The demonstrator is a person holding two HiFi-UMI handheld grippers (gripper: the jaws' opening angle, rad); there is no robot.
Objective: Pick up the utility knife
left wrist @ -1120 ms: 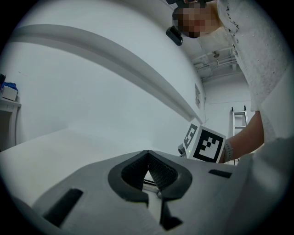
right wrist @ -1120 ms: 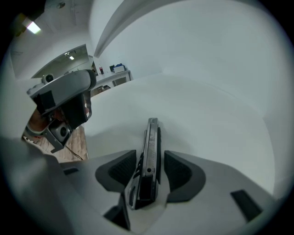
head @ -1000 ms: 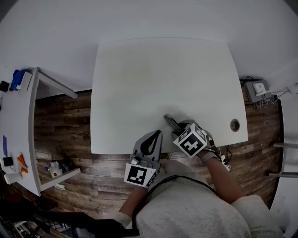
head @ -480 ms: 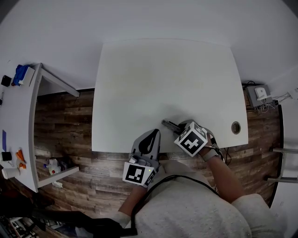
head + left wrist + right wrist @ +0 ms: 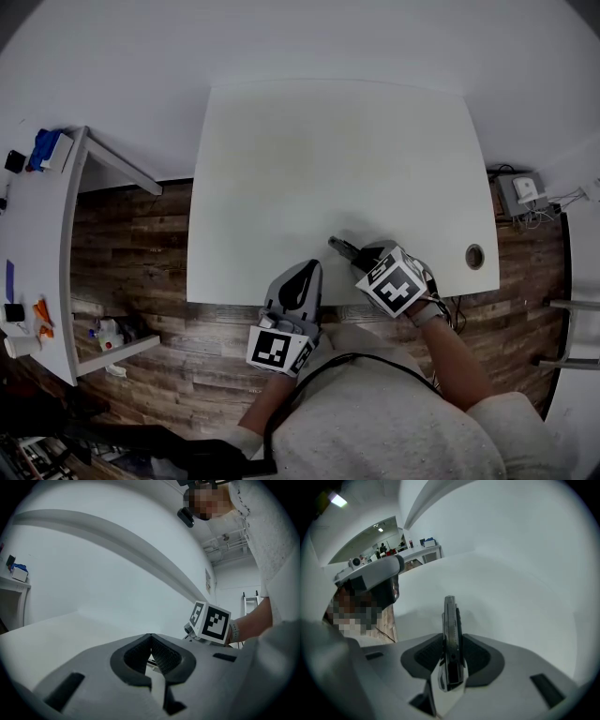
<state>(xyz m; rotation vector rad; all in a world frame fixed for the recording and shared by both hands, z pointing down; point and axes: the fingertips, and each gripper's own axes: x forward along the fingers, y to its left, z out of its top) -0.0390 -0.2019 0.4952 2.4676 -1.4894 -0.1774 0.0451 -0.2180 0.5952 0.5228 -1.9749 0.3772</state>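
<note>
The utility knife (image 5: 342, 248), a slim dark metal one, lies on the white table (image 5: 328, 150) near its front edge. My right gripper (image 5: 361, 261) points steeply down at it. In the right gripper view the knife (image 5: 449, 616) stands between the two dark pads (image 5: 476, 656), which press on both its sides; its tip sticks out past the right gripper (image 5: 451, 654). My left gripper (image 5: 306, 272) hovers level at the table's front edge, left of the knife. Its jaws meet with nothing between them in the left gripper view (image 5: 151, 654), where the right gripper's marker cube (image 5: 211, 623) shows beyond.
A round cable hole (image 5: 473, 255) sits in the table's front right corner. A side desk (image 5: 37, 234) with small items stands at the left over the wooden floor (image 5: 122, 244). A grey box with cables (image 5: 520, 187) lies at the right.
</note>
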